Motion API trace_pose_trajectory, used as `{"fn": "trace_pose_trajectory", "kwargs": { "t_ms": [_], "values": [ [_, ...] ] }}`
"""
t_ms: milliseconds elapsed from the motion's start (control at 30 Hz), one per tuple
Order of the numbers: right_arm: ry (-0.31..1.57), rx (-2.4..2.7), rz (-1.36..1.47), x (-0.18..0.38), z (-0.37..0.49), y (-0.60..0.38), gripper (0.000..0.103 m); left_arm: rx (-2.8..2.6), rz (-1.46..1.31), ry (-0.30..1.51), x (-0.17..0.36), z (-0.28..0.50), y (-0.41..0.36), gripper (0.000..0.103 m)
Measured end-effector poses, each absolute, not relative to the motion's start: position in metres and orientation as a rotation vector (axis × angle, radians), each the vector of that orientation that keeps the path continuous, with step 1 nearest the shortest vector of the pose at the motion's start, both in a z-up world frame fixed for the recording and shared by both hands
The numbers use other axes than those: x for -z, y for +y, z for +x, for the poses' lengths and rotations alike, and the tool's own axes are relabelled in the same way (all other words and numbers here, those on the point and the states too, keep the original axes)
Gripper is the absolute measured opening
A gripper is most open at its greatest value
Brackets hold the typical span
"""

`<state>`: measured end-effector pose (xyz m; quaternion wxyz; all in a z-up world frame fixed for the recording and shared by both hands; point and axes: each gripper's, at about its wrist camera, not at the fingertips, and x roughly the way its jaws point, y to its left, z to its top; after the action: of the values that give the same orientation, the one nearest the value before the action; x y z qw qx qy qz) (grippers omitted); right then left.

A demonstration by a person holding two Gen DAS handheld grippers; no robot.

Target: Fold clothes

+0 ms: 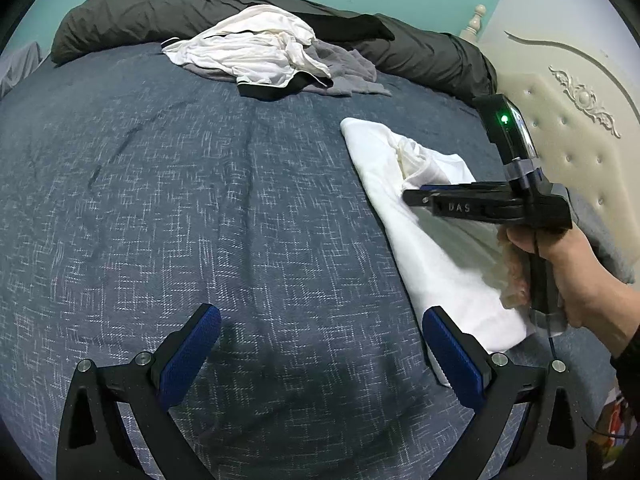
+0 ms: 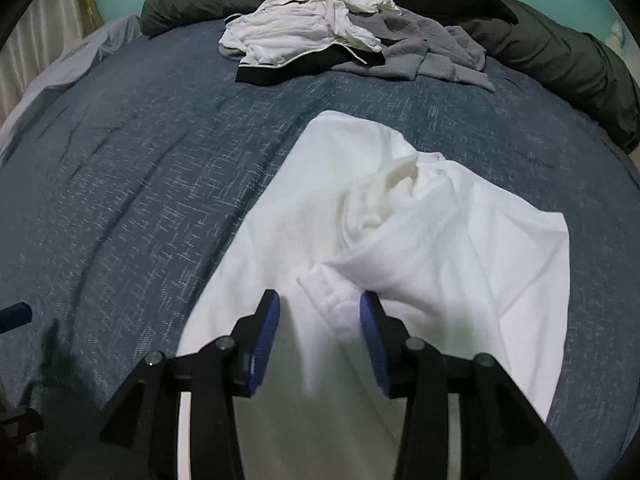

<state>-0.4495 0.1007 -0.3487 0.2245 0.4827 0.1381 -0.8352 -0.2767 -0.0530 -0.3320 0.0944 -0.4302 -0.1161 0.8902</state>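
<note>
A white garment lies partly folded on the blue bed cover, with a bunched ridge in its middle. My right gripper points down over its near part, held by a person's hand. Its jaws stand a little apart with a small fold of the white cloth between them, and the pads do not press on it. My left gripper is wide open above bare cover, just left of the garment's near corner, holding nothing.
A pile of white, grey and black clothes lies at the far side of the bed. Behind it runs a rolled dark grey duvet. A cream padded headboard stands at the right.
</note>
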Motion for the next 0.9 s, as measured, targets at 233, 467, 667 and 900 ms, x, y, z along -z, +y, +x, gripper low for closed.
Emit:
{"fn": "trace_pose_trajectory", "kwargs": {
  "t_ms": [233, 467, 667, 900],
  "values": [
    [0.296, 2.349, 1.262, 0.329, -0.449, 0.124, 0.004, -2.639, -1.277, -0.344, 0.333, -0.277, -0.053, 0.103],
    [0.17, 2.464, 1.169, 0.288, -0.455, 0.175, 0.003, -2.631, -1.287, -0.333, 0.336, -0.277, -0.049, 0.103],
    [0.091, 2.595, 1.172, 0.268, -0.485, 0.224, 0.003, -2.623, -1.297, -0.327, 0.338, -0.279, -0.048, 0.103],
    [0.14, 2.687, 1.242, 0.273, -0.52, 0.257, 0.003, -2.62, -1.313, -0.319, 0.343, -0.28, -0.05, 0.103]
  ]
}}
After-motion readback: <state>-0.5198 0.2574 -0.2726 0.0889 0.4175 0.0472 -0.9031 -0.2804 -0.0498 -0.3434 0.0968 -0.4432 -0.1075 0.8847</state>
